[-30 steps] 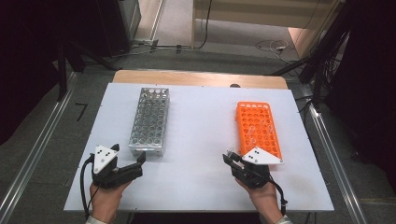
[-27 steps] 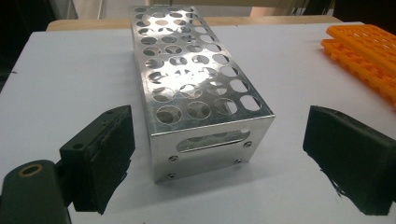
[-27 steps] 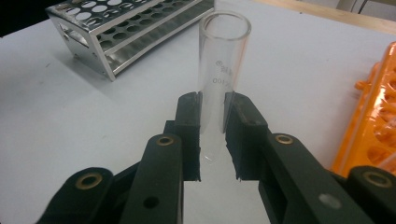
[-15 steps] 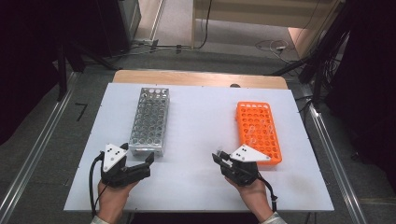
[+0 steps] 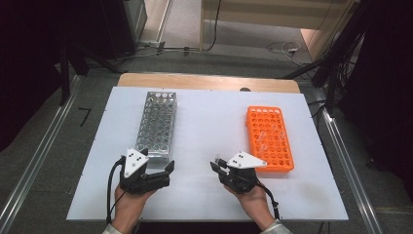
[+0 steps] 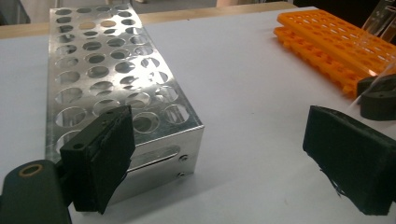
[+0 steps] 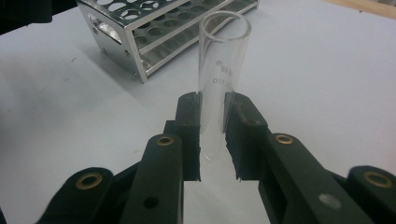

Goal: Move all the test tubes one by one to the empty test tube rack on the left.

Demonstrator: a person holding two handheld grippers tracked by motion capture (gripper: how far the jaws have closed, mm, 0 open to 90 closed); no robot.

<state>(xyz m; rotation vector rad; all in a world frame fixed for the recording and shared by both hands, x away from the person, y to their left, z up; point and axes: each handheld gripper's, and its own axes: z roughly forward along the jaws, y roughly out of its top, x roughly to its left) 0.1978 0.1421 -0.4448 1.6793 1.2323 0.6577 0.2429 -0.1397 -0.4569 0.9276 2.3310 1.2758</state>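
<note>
A clear glass test tube (image 7: 218, 79) stands between the pads of my right gripper (image 7: 212, 121), which is shut on it. That right gripper (image 5: 217, 165) hovers over the white table just left of the orange rack (image 5: 268, 137), which holds a few clear tubes. A silver metal rack (image 5: 157, 124) with several empty holes sits at the left; its near end (image 6: 154, 140) lies just ahead of my left gripper (image 6: 233, 154). My left gripper (image 5: 168, 170) is open with nothing between its jaws, right in front of the metal rack's near end.
The white tabletop (image 5: 209, 122) has bare room between the two racks. A wooden strip (image 5: 204, 82) runs along the far edge. Metal rails and cables lie on the floor around the table.
Both hands have moved toward the middle of the table: the right gripper with its tube shifted left away from the orange rack, and the left gripper shifted right along the metal rack's near end.
</note>
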